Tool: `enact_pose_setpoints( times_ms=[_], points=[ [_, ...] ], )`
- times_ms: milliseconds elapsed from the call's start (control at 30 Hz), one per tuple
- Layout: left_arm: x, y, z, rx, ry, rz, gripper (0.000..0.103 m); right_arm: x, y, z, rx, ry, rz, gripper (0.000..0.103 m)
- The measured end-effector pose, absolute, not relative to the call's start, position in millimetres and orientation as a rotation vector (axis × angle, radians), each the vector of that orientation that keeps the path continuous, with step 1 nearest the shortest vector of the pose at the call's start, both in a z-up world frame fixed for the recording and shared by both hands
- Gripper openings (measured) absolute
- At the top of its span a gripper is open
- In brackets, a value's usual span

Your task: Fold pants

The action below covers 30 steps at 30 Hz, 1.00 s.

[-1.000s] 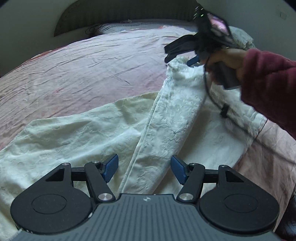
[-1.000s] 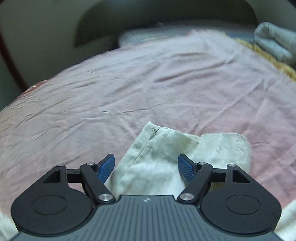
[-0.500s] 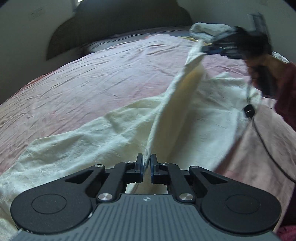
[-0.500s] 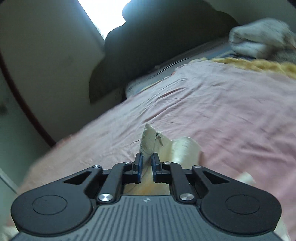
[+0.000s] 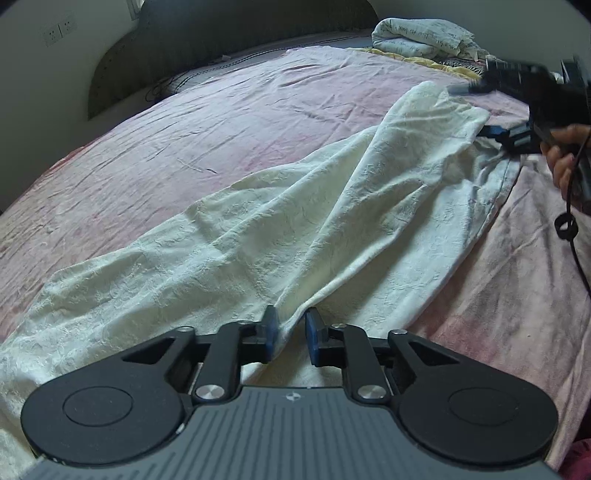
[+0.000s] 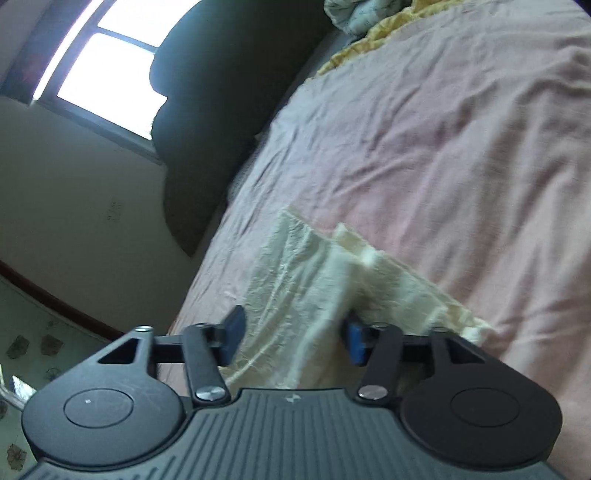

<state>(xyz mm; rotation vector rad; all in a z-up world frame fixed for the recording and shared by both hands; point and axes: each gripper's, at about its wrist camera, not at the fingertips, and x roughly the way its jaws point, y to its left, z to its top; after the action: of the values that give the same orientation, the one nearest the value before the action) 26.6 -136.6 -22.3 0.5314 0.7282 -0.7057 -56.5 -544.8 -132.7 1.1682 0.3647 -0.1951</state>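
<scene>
Since 0.5 s ago: left gripper parted, right gripper wide open, both releasing cream pants | step: leg-over-leg fold laid on bed | next: regrasp for crosswise fold

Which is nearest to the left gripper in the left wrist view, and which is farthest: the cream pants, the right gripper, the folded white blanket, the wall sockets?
From the left gripper:
1. Cream pants, their fabric between its fingers.
2. Right gripper, far right, at the pants' other end.
3. Folded white blanket, at the bed's far right corner.
4. Wall sockets, upper left wall beyond the bed.
</scene>
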Motion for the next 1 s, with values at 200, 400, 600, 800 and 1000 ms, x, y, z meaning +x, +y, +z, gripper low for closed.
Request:
enact_pose_setpoints(
  times_ms=[200,400,600,800,1000],
  points=[
    [17,-147,-27,0.605,0.671,-0.659,0.017,-41,-540,-126,1.063,0.417,-0.243,0.015],
    [19,-143,-18,0.561,0.665,-0.642,0.012,-31,-547,-99,1.042,0.402,-0.181,0.011],
    [50,-117,26,0.318,0.607,-0.430,0.011,12,-540,6,0.931,0.228,0.051,0.011],
    [43,-102,39,0.281,0.668,-0.530,0.010,-52,-537,29,0.883,0.014,0.063,0.010],
    [24,-124,-22,0.420,0.817,-0.567,0.009,-113,-561,-111,1.170,0.290,-0.271,0.010]
  ],
)
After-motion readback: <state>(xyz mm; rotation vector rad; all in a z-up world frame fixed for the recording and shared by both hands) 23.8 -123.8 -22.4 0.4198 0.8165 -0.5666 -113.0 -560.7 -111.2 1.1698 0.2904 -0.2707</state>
